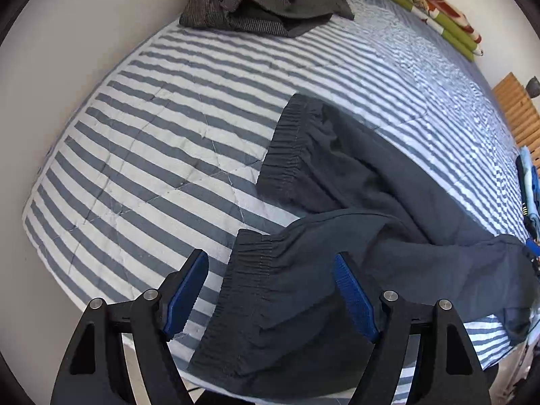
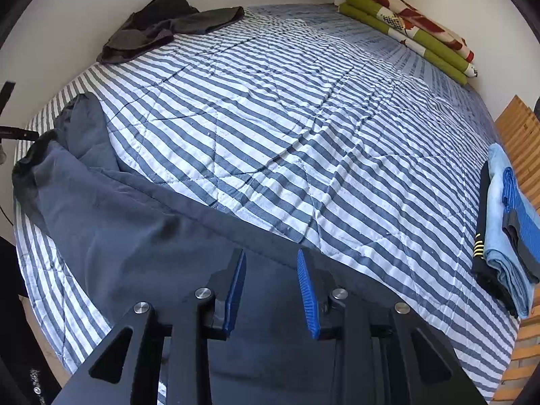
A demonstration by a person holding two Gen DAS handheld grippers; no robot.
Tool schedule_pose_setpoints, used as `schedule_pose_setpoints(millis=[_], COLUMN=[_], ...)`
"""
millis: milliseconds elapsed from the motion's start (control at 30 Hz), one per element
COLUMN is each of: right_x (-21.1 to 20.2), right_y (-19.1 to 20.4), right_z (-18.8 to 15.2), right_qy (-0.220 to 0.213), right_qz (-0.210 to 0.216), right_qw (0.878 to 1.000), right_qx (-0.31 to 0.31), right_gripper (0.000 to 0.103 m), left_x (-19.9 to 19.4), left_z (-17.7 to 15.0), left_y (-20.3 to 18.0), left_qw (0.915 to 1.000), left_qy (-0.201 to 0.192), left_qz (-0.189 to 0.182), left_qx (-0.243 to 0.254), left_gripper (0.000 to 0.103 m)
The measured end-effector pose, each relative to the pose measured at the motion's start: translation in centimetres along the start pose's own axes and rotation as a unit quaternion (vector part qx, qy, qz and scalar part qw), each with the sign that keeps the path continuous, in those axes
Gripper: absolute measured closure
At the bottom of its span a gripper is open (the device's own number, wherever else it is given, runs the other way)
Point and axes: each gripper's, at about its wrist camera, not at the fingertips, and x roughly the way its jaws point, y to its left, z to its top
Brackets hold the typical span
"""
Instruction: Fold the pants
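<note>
Dark blue-grey pants (image 1: 354, 185) lie spread on the striped quilt (image 1: 162, 118), their two legs ending in ribbed cuffs. The near cuff (image 1: 249, 270) lies under my left gripper (image 1: 270, 260), which hovers open with both blue pads apart and nothing between them. The far cuff (image 1: 287, 145) rests further up the bed. In the right wrist view the pants (image 2: 118, 219) run from the left edge down to the front, and my right gripper (image 2: 270, 253) stands open just over the cloth near the bed's front edge.
A crumpled pile of dark grey clothes (image 2: 162, 23) sits at the far left by the wall. A folded green floral blanket (image 2: 405, 30) lies far right. Folded clothes (image 2: 509, 216) are stacked at the right edge beside wooden slats (image 2: 519, 128).
</note>
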Motion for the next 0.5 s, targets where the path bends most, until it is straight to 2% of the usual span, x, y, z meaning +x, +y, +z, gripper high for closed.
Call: schedule_pose_setpoints(millis=[67,100,133,233,267,300,333,400,500], right_x=[1.0,1.5,2.1,3.8,4.4,4.9,5.0,4.8,2.9], right_y=[0.5,0.7,1.0,1.8,2.1,2.3,2.4,2.7,2.7], right_z=[0.4,0.6,0.9,1.5,1.5,1.6,1.5,1.2,0.9], right_qy=[0.006,0.008,0.010,0.017,0.023,0.029,0.028,0.027,-0.001], right_qz=[-0.001,0.003,0.006,0.009,0.012,0.020,0.026,0.033,0.014], right_qw=[1.000,1.000,0.999,0.998,0.998,0.997,0.997,0.997,0.998], right_qx=[-0.021,-0.029,-0.037,-0.058,-0.061,-0.062,-0.061,-0.061,-0.067], right_gripper=[0.070,0.066,0.063,0.061,0.061,0.063,0.080,0.103,0.103], left_x=[1.9,2.5,2.6,2.3,2.1,1.8,1.4,0.3,-2.3], left_z=[-0.4,-0.6,-0.9,-1.5,-1.6,-1.7,-1.7,-1.9,-1.7], left_y=[0.5,0.3,0.1,-1.3,-1.6,-1.9,-2.1,-2.5,-2.7], left_qw=[0.9999,0.9998,0.9996,0.9974,0.9973,0.9972,0.9966,0.9954,0.9940], left_qy=[0.015,0.017,0.006,-0.006,-0.004,-0.005,-0.011,-0.027,-0.058], left_qz=[0.004,0.010,0.024,0.045,0.040,0.041,0.048,0.057,0.059], left_qx=[-0.004,0.002,0.015,0.056,0.061,0.063,0.066,0.073,0.071], left_gripper=[0.024,0.029,0.030,0.058,0.073,0.075,0.075,0.076,0.076])
